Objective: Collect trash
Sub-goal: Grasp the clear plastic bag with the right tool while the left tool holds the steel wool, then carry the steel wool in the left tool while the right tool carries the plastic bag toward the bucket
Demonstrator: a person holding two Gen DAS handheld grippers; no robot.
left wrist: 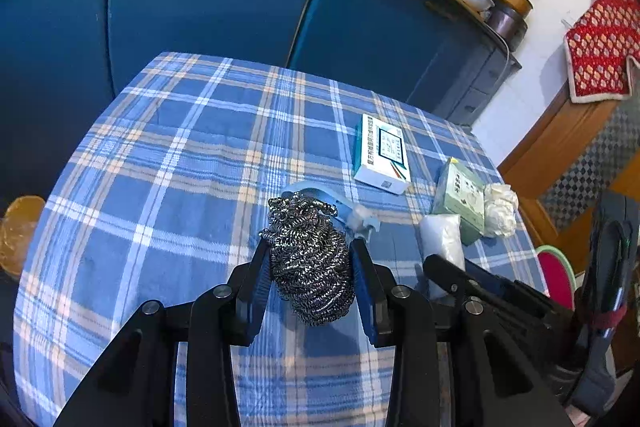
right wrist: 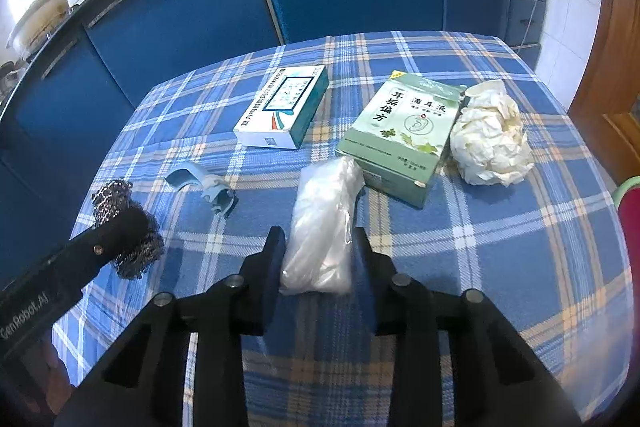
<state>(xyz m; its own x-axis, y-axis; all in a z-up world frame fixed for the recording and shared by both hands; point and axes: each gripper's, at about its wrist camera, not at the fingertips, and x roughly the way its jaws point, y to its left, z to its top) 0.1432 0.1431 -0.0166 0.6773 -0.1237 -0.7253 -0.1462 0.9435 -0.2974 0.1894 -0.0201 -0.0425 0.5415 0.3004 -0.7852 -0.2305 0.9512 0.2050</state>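
The left tongs [left wrist: 310, 263] are clamped on a steel scourer [left wrist: 310, 259], one pad on each flank of the wad. It looks lifted just clear of the checked table [left wrist: 160, 155], though the gap is hard to judge. The scourer is a springy tangle of wire coils: light, easily squashed, rough enough not to slip. A grip across its middle suits it, since a pinch at the edge would likely only drag loose coils out.

The right tongs [right wrist: 316, 251] stand narrow around a clear plastic bag [right wrist: 320, 223] lying crumpled on the table. Their pads touch both its sides, so I judge them closed on it, with the bag not yet lifted. The bag is limp, nearly weightless and slick. It should be taken at the bunched thick part, as here, because a single film layer could slide free.

More trash waits on the table. A broken blue plastic clip [right wrist: 202, 185] lies just beyond the scourer. A white box [right wrist: 282, 109] lies farther back. A green box [right wrist: 400, 131] touches the bag's far end, and a ball of crumpled paper [right wrist: 490, 137] sits against that box. The boxes are stiff and light, best gripped across the narrow side. The paper is soft and can be pinched anywhere.
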